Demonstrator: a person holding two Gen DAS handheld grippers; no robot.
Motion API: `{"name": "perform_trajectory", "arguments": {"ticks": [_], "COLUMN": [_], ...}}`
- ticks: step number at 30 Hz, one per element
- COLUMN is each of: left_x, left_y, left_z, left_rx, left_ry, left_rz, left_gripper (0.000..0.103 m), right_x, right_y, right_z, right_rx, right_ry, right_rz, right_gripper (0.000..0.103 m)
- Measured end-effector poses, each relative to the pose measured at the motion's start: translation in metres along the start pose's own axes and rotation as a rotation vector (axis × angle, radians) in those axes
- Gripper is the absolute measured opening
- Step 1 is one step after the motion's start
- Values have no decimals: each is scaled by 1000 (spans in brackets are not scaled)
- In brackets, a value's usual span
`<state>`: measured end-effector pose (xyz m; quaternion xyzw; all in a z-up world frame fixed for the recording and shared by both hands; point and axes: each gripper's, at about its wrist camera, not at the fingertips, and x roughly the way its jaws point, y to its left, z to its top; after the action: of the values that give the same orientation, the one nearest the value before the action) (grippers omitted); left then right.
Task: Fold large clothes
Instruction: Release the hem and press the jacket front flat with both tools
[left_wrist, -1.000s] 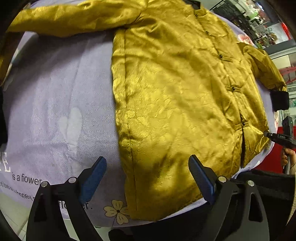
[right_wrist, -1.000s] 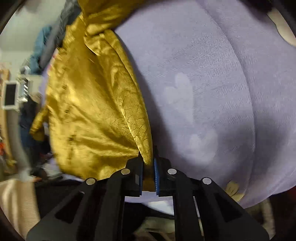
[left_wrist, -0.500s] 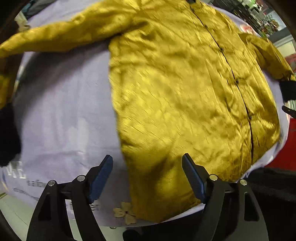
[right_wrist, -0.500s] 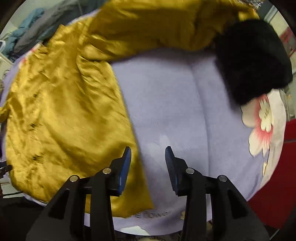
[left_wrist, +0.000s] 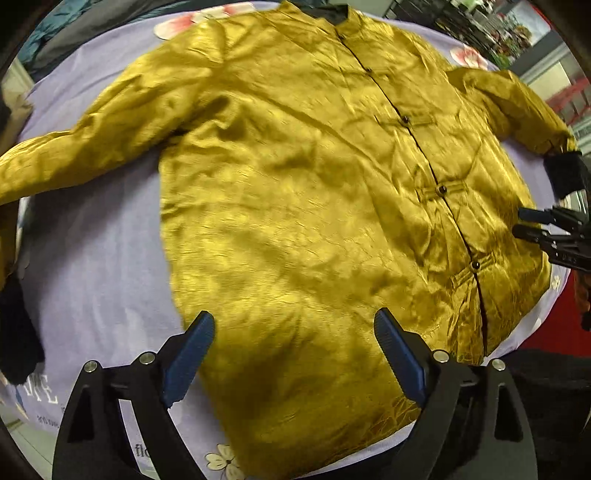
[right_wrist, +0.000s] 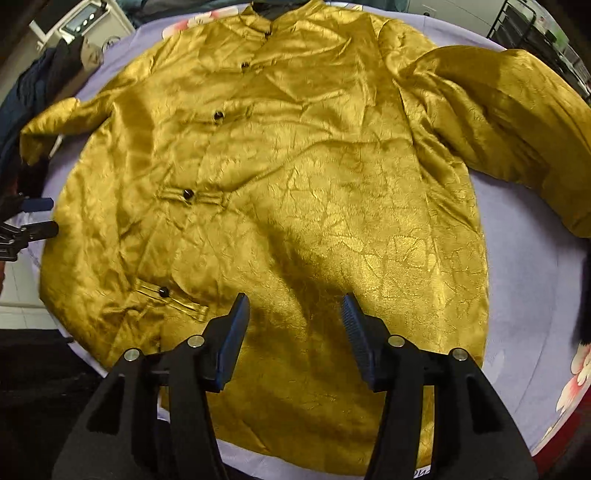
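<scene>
Jacket flat, front up, on lilac cloth. Left claw wide, right claw opening; both empty above hem.

Jacket is shiny gold-yellow w/ a crinkly leaf-like pattern, black buttons & black furry cuffs. Sheet under it is pale purple w/ pink-white flowers. Gripper pads are blue, arms black.
</scene>
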<state>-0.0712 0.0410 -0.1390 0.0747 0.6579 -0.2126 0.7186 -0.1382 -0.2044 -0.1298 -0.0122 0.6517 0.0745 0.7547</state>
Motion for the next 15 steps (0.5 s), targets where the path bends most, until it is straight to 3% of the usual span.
{"name": "perform_trajectory", "arguments": {"ticks": [3, 6, 15], "left_x": [18, 33, 68], "left_y": [-7, -10, -30], "left_z": [4, 6, 8], "left_rx": [10, 34, 129], "left_ry": [36, 64, 111], "left_rz": [-1, 35, 194], "left_gripper": [86, 88, 98], "right_x": [19, 24, 33], "right_y": [-17, -31, -6], "right_z": [-8, -13, -13], "right_rx": [38, 96, 46], "right_ry": [58, 53, 67], "right_rz": [-35, 2, -124], "right_gripper": [52, 52, 54]}}
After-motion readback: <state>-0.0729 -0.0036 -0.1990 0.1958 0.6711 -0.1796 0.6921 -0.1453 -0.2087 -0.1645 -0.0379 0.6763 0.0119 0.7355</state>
